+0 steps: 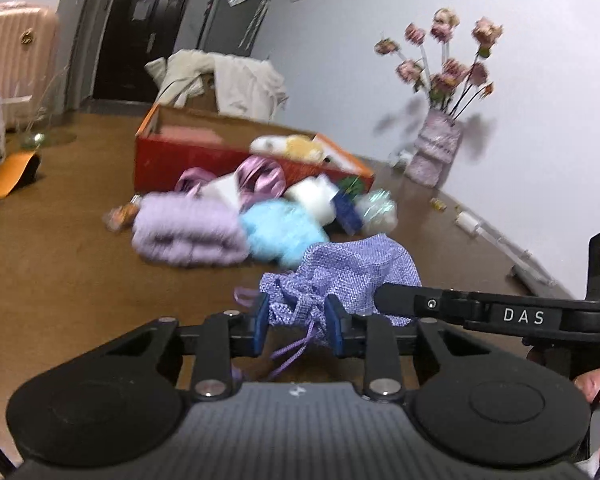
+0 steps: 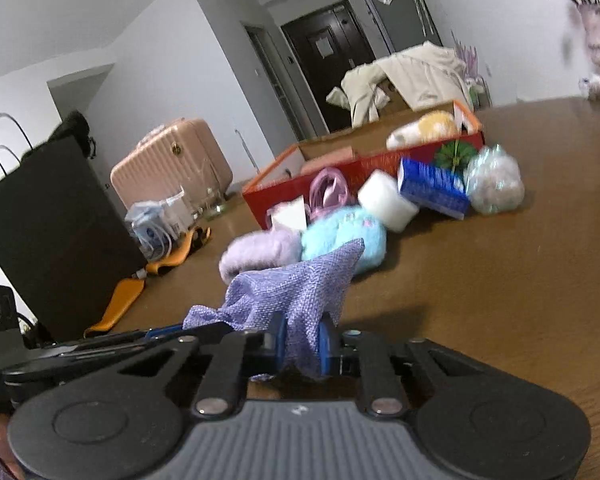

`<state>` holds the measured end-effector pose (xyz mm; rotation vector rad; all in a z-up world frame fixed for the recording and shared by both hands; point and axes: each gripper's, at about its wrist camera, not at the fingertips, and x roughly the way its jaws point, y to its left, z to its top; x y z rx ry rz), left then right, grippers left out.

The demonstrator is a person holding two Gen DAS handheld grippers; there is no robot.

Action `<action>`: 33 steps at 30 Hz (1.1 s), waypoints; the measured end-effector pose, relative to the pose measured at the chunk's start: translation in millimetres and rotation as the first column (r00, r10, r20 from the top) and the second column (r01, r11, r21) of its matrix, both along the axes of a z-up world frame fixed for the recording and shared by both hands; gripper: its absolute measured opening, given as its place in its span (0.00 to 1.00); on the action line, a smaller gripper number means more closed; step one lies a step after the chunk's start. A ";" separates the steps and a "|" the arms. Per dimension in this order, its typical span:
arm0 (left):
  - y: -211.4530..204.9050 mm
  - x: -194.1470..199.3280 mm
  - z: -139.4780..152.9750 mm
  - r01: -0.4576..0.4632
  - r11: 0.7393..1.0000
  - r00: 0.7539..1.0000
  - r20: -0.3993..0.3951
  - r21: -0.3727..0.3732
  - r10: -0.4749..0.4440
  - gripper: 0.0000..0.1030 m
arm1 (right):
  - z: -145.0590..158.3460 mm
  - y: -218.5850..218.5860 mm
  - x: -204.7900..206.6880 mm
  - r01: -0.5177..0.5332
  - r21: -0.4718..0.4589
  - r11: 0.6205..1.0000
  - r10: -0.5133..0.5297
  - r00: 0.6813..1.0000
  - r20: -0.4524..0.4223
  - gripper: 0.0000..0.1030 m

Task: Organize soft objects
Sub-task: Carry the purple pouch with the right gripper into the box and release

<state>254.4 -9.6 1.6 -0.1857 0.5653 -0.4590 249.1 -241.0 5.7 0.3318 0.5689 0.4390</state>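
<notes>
Crumpled lilac woven drawstring pouch [image 1: 340, 276]: my left tool [image 1: 300, 322] clamped on its gathered neck, right tool [image 2: 303, 346] clamped on its cloth. Bare worktop [image 2: 500, 280] right of it.

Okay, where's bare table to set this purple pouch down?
Bare wood lies right of the purple mesh pouch, from the blue fluffy item out to the table edge. There is more in front of the lilac folded towel. It is crowded along the red box, where the soft items pile up.
</notes>
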 end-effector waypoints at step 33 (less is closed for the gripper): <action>-91.6 302.6 5.9 0.065 0.997 0.984 -0.167 0.043 -0.057 0.39 | 26.2 -53.6 279.4 0.069 -0.281 0.957 -0.112 0.983 -0.143 0.31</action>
